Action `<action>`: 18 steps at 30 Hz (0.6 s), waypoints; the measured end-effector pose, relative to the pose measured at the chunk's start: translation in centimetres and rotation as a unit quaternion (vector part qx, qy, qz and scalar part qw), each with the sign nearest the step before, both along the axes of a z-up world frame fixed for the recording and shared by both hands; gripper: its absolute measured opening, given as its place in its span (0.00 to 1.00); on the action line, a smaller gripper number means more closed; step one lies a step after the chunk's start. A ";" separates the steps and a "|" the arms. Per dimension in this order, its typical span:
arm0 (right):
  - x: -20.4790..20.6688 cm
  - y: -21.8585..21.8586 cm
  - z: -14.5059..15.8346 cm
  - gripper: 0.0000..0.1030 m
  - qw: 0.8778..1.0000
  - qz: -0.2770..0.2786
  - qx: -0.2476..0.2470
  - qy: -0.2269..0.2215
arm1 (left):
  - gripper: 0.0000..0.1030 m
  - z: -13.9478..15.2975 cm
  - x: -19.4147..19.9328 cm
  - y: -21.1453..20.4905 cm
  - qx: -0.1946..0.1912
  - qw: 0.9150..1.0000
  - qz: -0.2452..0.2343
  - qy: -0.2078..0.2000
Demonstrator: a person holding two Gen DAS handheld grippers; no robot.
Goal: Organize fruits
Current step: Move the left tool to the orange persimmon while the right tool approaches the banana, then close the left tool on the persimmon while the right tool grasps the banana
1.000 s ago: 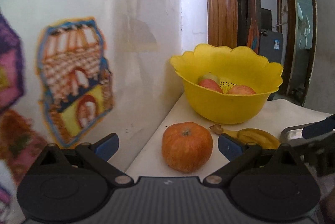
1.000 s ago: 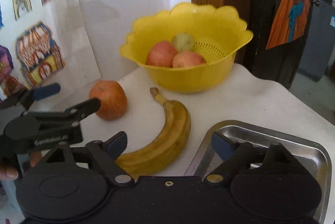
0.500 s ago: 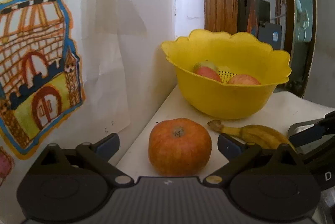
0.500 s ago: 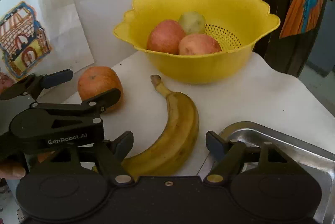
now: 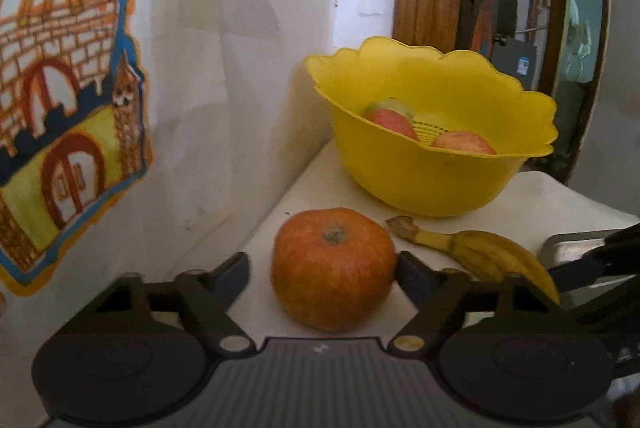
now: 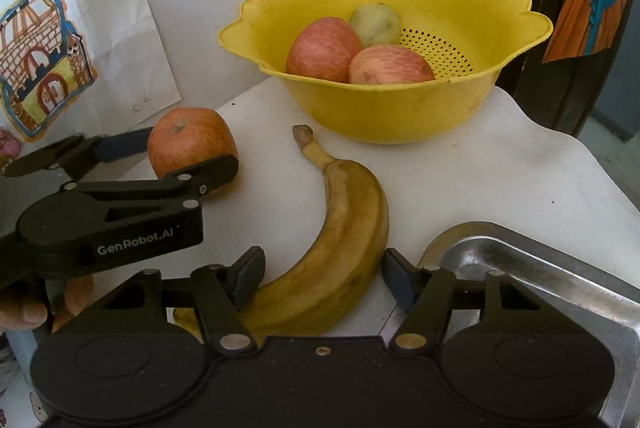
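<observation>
**Claws closing around apple and banana**

Fruit lies on a white bench (image 6: 500,163) beside a wall hung with house drawings (image 5: 64,115). The left claw (image 5: 322,268) straddles an orange-red apple (image 5: 334,268) that sits on the bench near the wall; its jaws have just been closing, and its right finger (image 5: 412,274) touches the apple's side while the left finger (image 5: 230,274) stands a little off it, so the apple is not yet pinched. In the right wrist view the same claw (image 6: 192,155) has one finger on each side of the apple (image 6: 188,143). The right claw (image 6: 324,280) is lowered over a ripe banana (image 6: 344,240) that lies just beside a metal tray (image 6: 560,268); its jaws have also just been closing, the left finger (image 6: 246,278) close to the peel, the right one (image 6: 398,282) apart from it. Behind both fruits stands a yellow scalloped colander bowl (image 6: 400,115) holding two red apples (image 6: 320,47) and a greenish fruit (image 6: 374,23).
</observation>
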State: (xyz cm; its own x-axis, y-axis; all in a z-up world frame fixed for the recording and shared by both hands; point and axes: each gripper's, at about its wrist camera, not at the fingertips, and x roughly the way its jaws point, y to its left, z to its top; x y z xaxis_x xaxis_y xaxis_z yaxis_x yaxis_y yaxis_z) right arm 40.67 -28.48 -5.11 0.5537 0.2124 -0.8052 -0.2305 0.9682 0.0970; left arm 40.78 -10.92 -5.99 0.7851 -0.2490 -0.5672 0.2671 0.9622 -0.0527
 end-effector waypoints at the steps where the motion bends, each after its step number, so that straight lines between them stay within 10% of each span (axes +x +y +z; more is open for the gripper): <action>1: 0.0 0.0 0.0 0.64 1.000 -0.001 -0.001 0.001 | 0.69 0.0 -0.1 -0.1 0.000 1.000 -0.003 0.002; 18: -2.8 2.5 1.2 0.47 0.999 0.030 -0.010 0.034 | 0.69 1.1 -4.8 3.9 -0.032 0.997 0.037 0.054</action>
